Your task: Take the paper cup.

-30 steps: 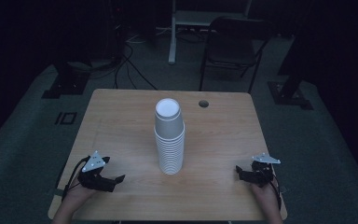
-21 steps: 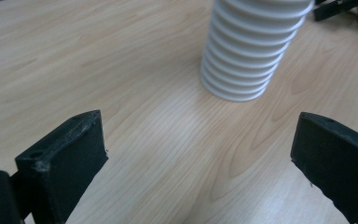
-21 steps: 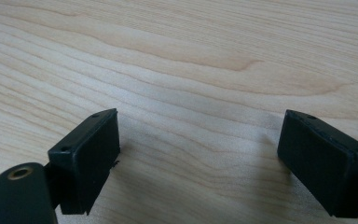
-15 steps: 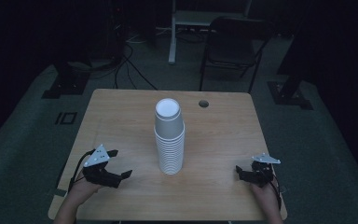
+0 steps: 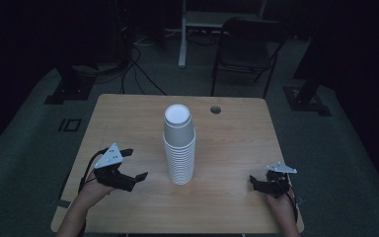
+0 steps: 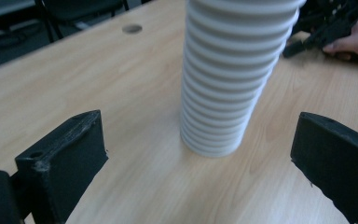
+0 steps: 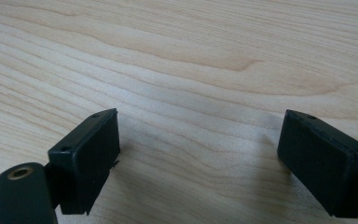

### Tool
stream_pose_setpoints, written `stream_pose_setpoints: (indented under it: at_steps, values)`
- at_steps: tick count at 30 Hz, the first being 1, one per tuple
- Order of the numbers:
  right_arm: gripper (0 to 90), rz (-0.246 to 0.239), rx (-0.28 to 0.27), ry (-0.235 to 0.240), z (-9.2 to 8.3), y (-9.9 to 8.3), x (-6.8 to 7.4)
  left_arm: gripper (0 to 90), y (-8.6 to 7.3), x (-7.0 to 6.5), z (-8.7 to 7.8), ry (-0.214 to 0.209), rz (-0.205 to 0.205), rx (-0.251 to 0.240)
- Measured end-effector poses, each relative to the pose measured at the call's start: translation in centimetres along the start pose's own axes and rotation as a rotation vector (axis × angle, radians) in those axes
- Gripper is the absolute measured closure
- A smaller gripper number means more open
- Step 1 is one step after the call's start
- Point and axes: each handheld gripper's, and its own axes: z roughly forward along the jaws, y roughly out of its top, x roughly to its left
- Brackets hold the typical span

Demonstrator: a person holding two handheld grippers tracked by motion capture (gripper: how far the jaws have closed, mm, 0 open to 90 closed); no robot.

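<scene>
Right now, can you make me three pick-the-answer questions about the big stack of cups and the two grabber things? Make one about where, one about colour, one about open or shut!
1. Where does the tall stack of white paper cups stand on the light wooden table?
A. Near the middle, between the two grippers
B. At the far right corner
C. Lying on the floor

2. What colour is the stack?
A. Red
B. White
C. Green

3. How do the jaws of the left gripper stand?
A. Shut on a cup
B. Shut on nothing
C. Open, holding nothing

Answers:
1. A: the high view shows the stack at mid-table, with the right gripper at the other side.
2. B: every cup rim looks white in the left gripper view.
3. C: the left gripper view shows a wide gap between its black jaws, short of the stack.
</scene>
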Motion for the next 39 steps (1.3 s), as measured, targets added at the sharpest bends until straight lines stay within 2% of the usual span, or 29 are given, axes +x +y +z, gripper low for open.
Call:
stream_pose_setpoints:
  at_steps: [5,9,13,14,18,20,22,31,33,34,35,37,38,39]
  values:
    - [12.1,0.000,0.000,0.000,0.0,0.0,0.0,3.5,1.6,-0.1,0.3,-0.017,0.015,-0.033]
    - [12.1,0.000,0.000,0.000,0.0,0.0,0.0,3.5,2.6,-0.1,0.6,-0.048,0.012,-0.060]
    - [12.1,0.000,0.000,0.000,0.0,0.0,0.0,3.5,3.8,-0.2,1.0,-0.049,0.027,-0.073]
    - [12.1,0.000,0.000,0.000,0.0,0.0,0.0,3.5,4.0,-0.2,1.0,-0.065,0.027,-0.073]
    - [12.1,0.000,0.000,0.000,0.0,0.0,0.0,3.5,4.8,-0.5,1.4,-0.076,0.027,-0.094]
    - [12.1,0.000,0.000,0.000,0.0,0.0,0.0,3.5,5.2,-0.7,1.6,-0.105,0.025,-0.112]
    - [12.1,0.000,0.000,0.000,0.0,0.0,0.0,3.4,5.7,-0.9,1.9,-0.107,0.036,-0.112]
    - [12.1,0.000,0.000,0.000,0.0,0.0,0.0,3.4,7.1,-1.1,3.3,-0.136,0.040,-0.123]
    - [12.1,0.000,0.000,0.000,0.0,0.0,0.0,3.4,7.2,-1.1,3.5,-0.130,0.045,-0.119]
    - [12.1,0.000,0.001,0.000,0.0,0.0,0.0,3.4,7.5,-1.0,4.0,-0.153,0.041,-0.124]
    - [12.1,0.000,0.000,0.000,0.0,0.0,0.0,3.4,7.6,-1.1,4.1,-0.144,0.046,-0.129]
    - [12.1,-0.001,0.000,0.000,0.0,0.0,0.0,3.4,8.0,-1.1,4.4,-0.160,0.049,-0.136]
    - [12.1,-0.001,0.000,0.000,0.0,0.0,0.0,3.4,8.1,-1.1,4.5,-0.155,0.049,-0.140]
    - [12.1,-0.001,0.000,0.000,0.0,0.0,0.0,3.4,8.3,-1.1,4.6,-0.170,0.050,-0.147]
